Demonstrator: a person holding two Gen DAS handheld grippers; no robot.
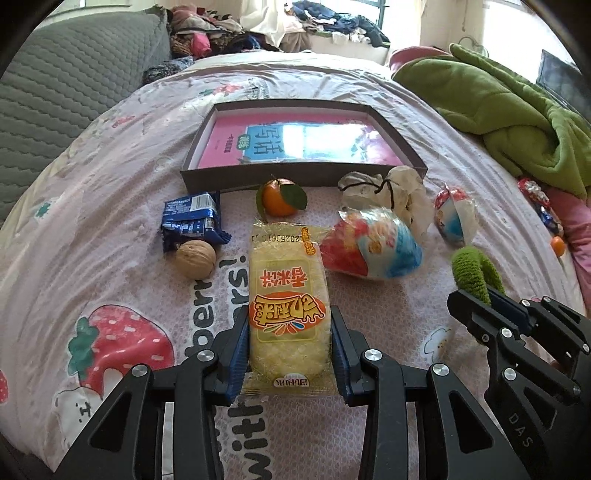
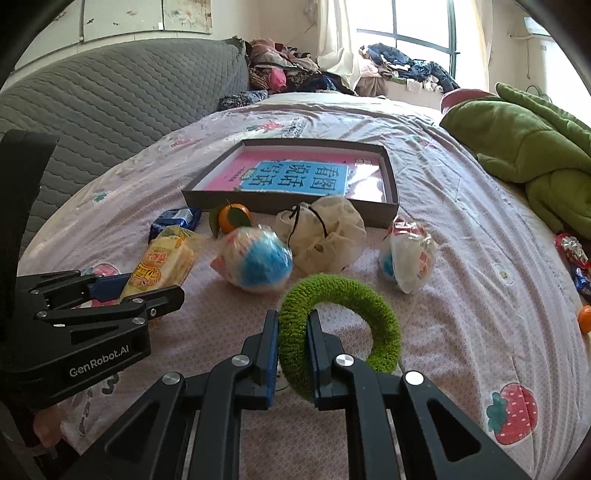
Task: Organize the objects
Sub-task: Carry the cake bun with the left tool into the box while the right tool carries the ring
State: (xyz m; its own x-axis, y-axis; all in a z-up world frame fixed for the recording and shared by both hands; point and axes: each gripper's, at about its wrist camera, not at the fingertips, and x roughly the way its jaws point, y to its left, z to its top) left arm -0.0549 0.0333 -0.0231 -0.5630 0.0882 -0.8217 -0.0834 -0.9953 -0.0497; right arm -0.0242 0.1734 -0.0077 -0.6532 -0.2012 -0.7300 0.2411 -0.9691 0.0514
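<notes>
The green ring's (image 2: pixel 340 325) near arc is hidden between the right gripper's (image 2: pixel 291 354) clamped pads. The yellow snack packet (image 1: pixel 288 299) is pinched by the left gripper (image 1: pixel 290 347), angled downward over the bedsheet (image 1: pixel 110 221), near the box (image 1: pixel 221 177).

Bright daylight from window (image 2: pixel 417 33), glare on book (image 1: pixel 325 142), fisheye-curved edges

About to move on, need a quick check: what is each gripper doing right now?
Left gripper: closed on the yellow snack pack.
Right gripper: closed on the green fuzzy ring.
</notes>
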